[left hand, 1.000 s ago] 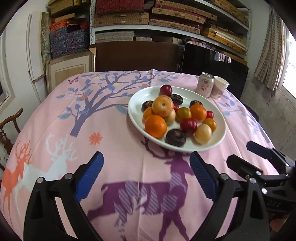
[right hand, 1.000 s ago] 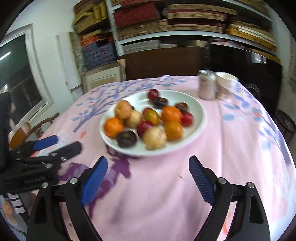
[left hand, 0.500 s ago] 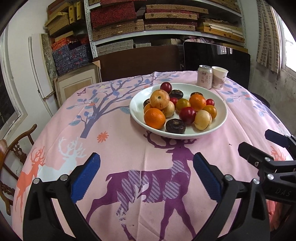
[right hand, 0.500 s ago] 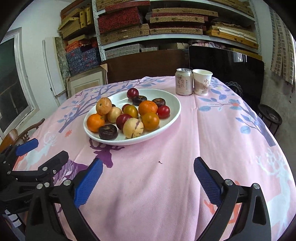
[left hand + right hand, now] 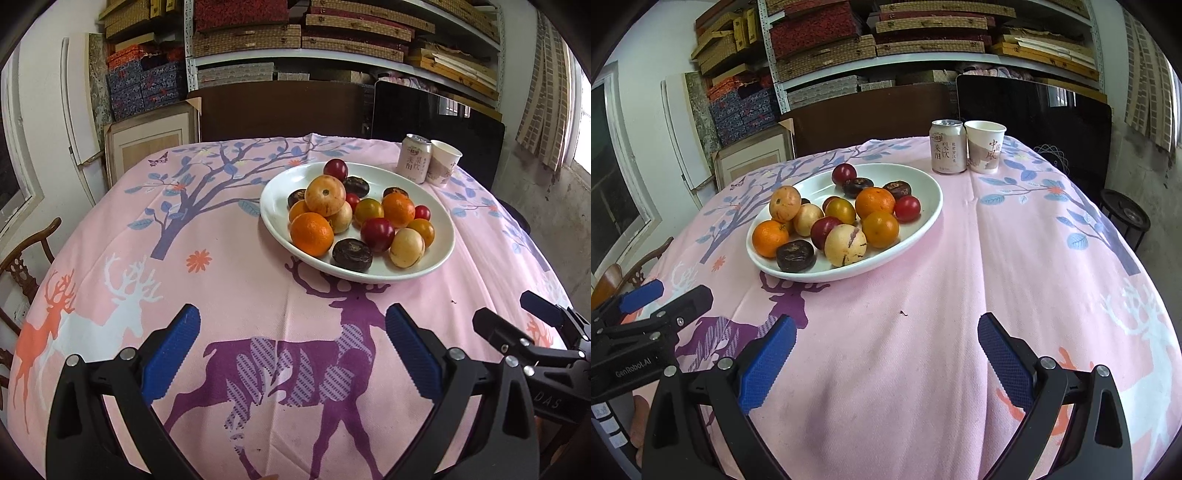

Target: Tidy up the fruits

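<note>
A white oval plate (image 5: 275,206) (image 5: 923,177) sits on the pink deer-print tablecloth, heaped with several fruits: oranges (image 5: 311,233) (image 5: 875,202), red plums (image 5: 377,234) (image 5: 844,174), dark purple fruits (image 5: 351,254) (image 5: 795,255) and pale yellow ones (image 5: 406,247) (image 5: 845,245). My left gripper (image 5: 291,325) hovers open over the purple deer, short of the plate, with nothing between its blue pads. My right gripper (image 5: 886,332) stands open over bare cloth, the plate ahead to its left. Each gripper shows at the other view's edge, the right gripper (image 5: 532,321) and the left gripper (image 5: 665,295).
A drink can (image 5: 414,158) (image 5: 947,146) and a paper cup (image 5: 443,168) (image 5: 984,146) stand behind the plate at the far table edge. A wooden chair (image 5: 26,258) is at the left. Shelves of boxes and a dark panel (image 5: 1034,118) fill the back.
Both grippers' jaws have widened a little. The right wrist view has swung so the plate sits further left and is sharp, no longer blurred. The left view has steadied.
</note>
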A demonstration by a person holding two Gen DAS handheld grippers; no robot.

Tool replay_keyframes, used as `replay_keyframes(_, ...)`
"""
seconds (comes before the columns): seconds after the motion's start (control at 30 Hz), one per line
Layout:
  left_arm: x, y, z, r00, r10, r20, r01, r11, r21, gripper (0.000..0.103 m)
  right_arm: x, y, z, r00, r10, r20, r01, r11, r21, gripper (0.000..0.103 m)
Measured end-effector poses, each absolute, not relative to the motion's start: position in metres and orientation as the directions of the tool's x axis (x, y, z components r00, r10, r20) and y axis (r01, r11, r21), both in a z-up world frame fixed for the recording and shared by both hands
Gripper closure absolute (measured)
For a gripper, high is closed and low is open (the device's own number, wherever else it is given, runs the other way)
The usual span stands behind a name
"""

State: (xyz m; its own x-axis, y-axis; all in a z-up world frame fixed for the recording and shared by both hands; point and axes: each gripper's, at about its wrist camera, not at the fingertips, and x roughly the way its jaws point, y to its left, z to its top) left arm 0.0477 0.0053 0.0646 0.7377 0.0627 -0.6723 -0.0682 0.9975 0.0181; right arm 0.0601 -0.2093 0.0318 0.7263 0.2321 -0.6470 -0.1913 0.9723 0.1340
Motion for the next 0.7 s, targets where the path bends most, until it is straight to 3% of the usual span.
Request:
replay_keyframes(0.23,0.05,-0.002,0.066,0.736,0.068,-0.674,-0.067,0.997,0.027,0.004,0.061,-0.209,0.031,0.727,0.219,-0.651,-0.187,0.975,0.119,0.004)
replay_keyframes(0.43,0.051,-0.017,0.066,0.736,0.157,-0.658,-0.088,0.987,0.138,0.004,0.064,-0.208,0.026,0.71,0.207,-0.673,-0.181,0.977,0.11,0.003)
replay_keyframes(0.7,0.049,-0.018,0.066,0.739,0.143,-0.659,-0.077,0.989,0.128,0.004,0.064,-0.211,0.028,0.714,0.212,-0.668,-0.177,0.977,0.122,0.003)
